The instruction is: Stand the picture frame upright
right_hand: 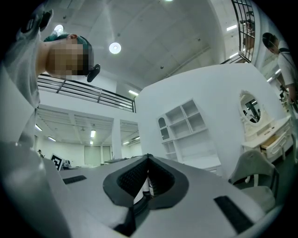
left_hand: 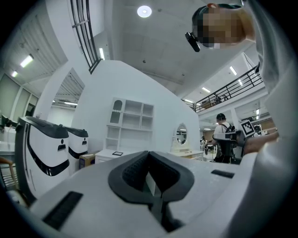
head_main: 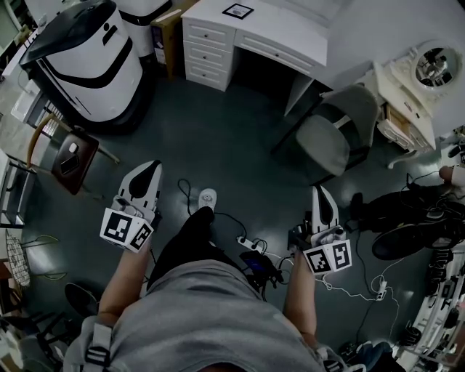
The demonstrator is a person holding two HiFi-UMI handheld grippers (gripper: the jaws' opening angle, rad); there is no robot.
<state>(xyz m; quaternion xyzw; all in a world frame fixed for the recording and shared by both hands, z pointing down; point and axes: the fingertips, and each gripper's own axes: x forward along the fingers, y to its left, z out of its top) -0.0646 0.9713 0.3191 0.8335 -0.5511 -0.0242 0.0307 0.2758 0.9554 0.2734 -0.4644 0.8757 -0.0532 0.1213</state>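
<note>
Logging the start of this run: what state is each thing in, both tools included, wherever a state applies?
picture frame: lying flat on the white desk, not yet upright
desk drawers: shut
chair: upright, standing clear of the desk
left tool: jaws together, nothing between them
right tool: jaws together, nothing between them

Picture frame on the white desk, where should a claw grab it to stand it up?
The picture frame lies flat on the white desk, so only its thin rim can be pinched. Probably take the edge nearest the drawers, coming from that front side, then tip it up.
</note>
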